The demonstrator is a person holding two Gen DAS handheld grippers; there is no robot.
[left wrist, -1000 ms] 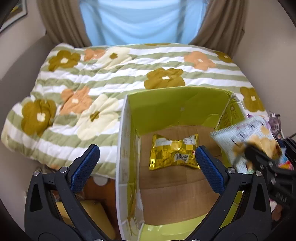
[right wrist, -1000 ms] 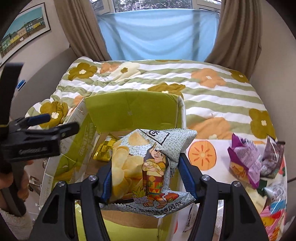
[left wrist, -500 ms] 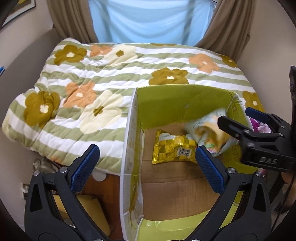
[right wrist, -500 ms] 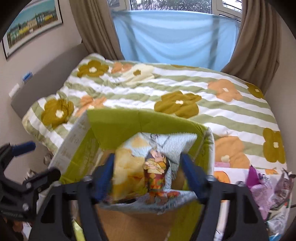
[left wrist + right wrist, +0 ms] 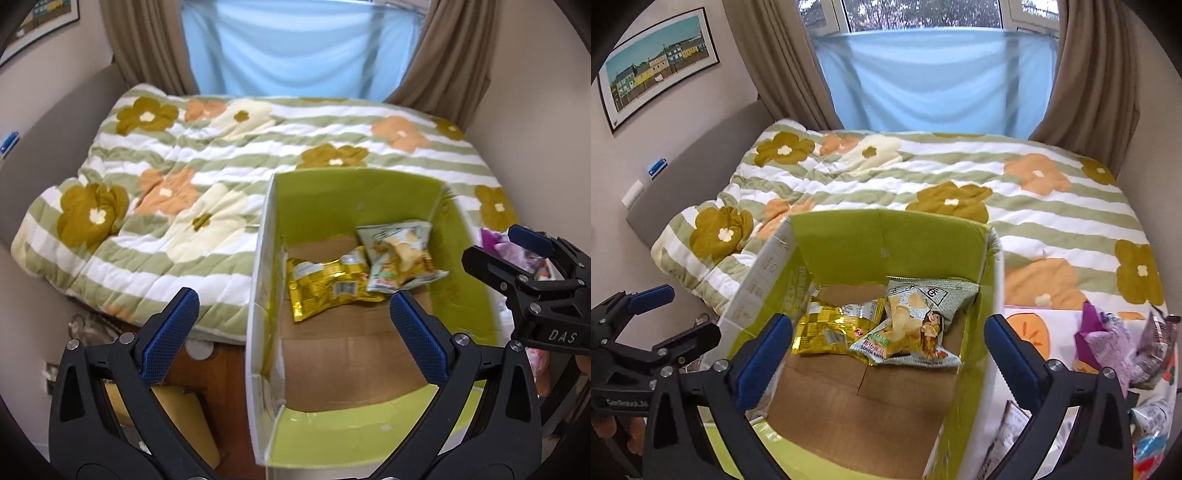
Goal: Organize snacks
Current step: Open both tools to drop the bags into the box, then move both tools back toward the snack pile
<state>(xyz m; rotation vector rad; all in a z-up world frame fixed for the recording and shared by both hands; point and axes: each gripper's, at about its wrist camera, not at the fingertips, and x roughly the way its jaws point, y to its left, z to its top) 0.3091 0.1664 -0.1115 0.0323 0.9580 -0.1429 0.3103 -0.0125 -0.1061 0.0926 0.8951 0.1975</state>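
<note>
An open green cardboard box (image 5: 354, 192) (image 5: 886, 229) stands against the bed. Inside lie a gold snack bag (image 5: 325, 284) (image 5: 831, 325) and a pale chip bag with a cartoon figure (image 5: 399, 254) (image 5: 916, 317), partly overlapping at the far end. My left gripper (image 5: 291, 325) is open and empty above the box's near left wall. My right gripper (image 5: 886, 339) is open and empty above the box; it also shows in the left wrist view (image 5: 517, 258) beyond the right wall.
A flowered quilt (image 5: 184, 177) covers the bed behind the box. More snack bags, purple ones among them (image 5: 1108, 339), lie in a pile to the right of the box. A yellow object (image 5: 177, 410) sits on the wooden floor at the left.
My right gripper carried the chip bag over the box, opened and let it go; the bag now lies beside the gold bag. The right gripper has drawn back.
</note>
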